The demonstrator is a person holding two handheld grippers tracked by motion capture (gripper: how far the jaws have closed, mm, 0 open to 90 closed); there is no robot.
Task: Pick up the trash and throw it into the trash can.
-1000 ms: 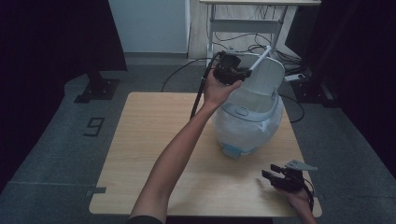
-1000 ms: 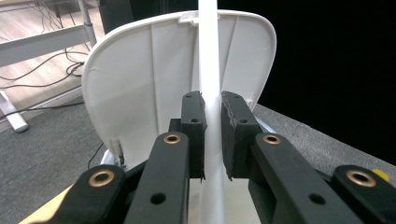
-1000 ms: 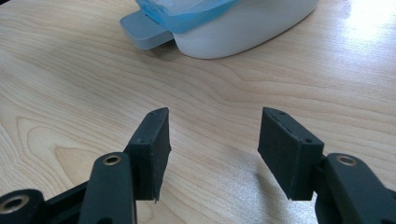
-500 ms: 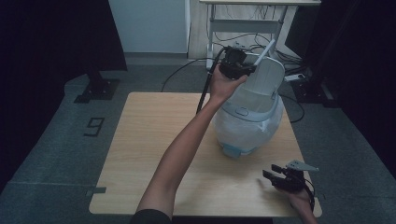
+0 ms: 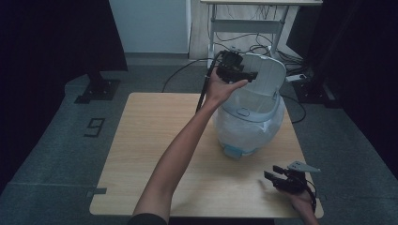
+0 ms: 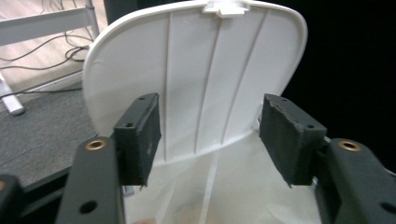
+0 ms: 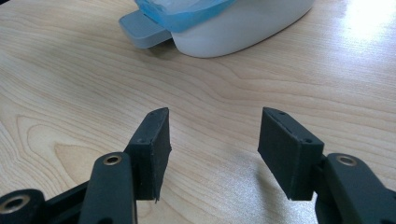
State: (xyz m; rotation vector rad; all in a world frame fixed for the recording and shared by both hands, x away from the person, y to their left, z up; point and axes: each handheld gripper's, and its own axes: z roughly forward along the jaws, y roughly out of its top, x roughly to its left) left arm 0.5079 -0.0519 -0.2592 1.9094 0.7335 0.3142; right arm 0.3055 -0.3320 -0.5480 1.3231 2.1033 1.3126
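Lid-opening step on the white plastic pedal bin (image 5: 248, 126), which stands lined with a clear bag on the far right part of the pale wooden table (image 5: 150, 154). The left gripper (image 5: 240, 74), jaws just opened and empty, faces the raised white ribbed lid (image 6: 196, 79) just beyond its pads; contact apparently released. Withdraw straight back, so the lid stays upright. The right gripper (image 5: 277, 177) rests open and empty near the table's front edge.

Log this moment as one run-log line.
left gripper: jaws just opened, empty, facing raised bin lid | right gripper: open, empty, over table | pedal bin: lid up, bag-lined
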